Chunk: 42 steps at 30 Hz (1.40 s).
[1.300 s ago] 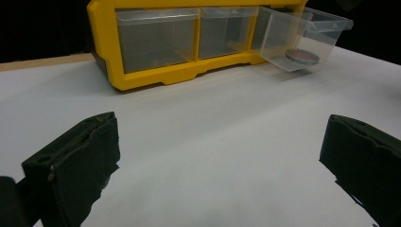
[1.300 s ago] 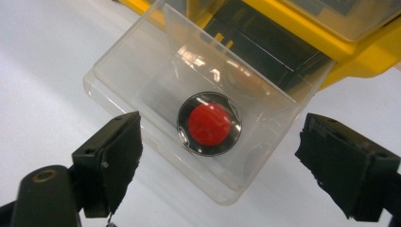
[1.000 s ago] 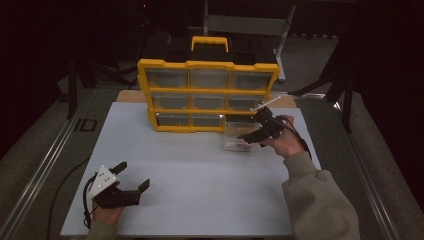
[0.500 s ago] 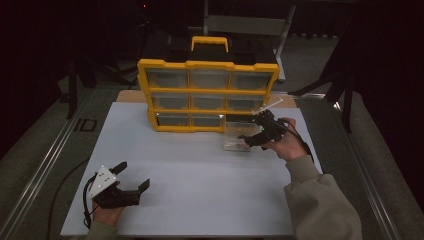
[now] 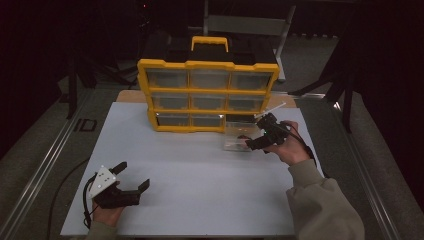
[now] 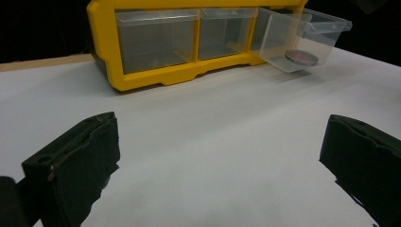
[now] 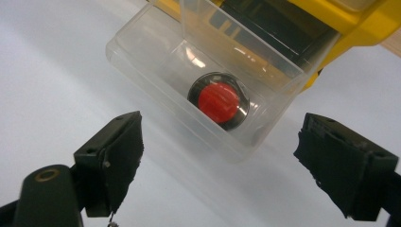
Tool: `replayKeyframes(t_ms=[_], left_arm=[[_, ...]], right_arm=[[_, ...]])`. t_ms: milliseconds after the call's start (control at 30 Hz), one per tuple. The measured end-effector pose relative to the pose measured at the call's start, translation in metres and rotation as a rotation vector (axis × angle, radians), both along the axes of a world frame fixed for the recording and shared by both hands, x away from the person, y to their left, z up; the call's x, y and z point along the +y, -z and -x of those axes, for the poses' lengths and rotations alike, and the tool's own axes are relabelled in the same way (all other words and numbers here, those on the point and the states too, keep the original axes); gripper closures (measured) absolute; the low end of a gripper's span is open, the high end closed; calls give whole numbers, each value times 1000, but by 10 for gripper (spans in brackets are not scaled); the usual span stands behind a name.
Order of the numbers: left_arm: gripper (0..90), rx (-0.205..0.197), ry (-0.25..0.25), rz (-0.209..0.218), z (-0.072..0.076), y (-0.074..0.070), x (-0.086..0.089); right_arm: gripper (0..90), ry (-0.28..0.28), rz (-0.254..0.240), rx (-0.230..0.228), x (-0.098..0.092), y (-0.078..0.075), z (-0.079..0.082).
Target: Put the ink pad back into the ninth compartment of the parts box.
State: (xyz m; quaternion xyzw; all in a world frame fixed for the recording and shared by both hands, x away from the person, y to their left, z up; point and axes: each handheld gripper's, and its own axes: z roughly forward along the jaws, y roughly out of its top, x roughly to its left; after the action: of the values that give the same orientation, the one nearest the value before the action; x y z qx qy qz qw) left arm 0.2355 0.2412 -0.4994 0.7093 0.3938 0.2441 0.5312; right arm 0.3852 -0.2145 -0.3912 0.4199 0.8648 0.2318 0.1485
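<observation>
A yellow drawer cabinet stands at the back of the white table. Its bottom right clear drawer is pulled out onto the table. Inside the drawer lies a round black part with a red centre, which the left gripper view also shows as a small red disc in the drawer. My right gripper hovers open just over the drawer's front, holding nothing. My left gripper rests open near the table's front left, far from the cabinet.
A black handle section tops the cabinet. Dark floor and metal rails flank the table. A grey frame stands behind the cabinet. White table surface stretches between the two grippers.
My right gripper has edged slightly left and down toward the drawer's front. The left gripper has stayed still.
</observation>
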Motion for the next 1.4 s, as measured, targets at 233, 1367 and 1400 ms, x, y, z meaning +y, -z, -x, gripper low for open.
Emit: replayKeyframes(t_ms=[233,1367,1400], left_arm=[[0,-1,0,-1,0,0,0],[0,1,1,0,0,0,0],[0,1,1,0,0,0,0]], right_arm=[[148,1,-3,1,-4,2,4],[159,-14,-14,43,-7,19,19],[159,-11,-14,44,-7,19,19]])
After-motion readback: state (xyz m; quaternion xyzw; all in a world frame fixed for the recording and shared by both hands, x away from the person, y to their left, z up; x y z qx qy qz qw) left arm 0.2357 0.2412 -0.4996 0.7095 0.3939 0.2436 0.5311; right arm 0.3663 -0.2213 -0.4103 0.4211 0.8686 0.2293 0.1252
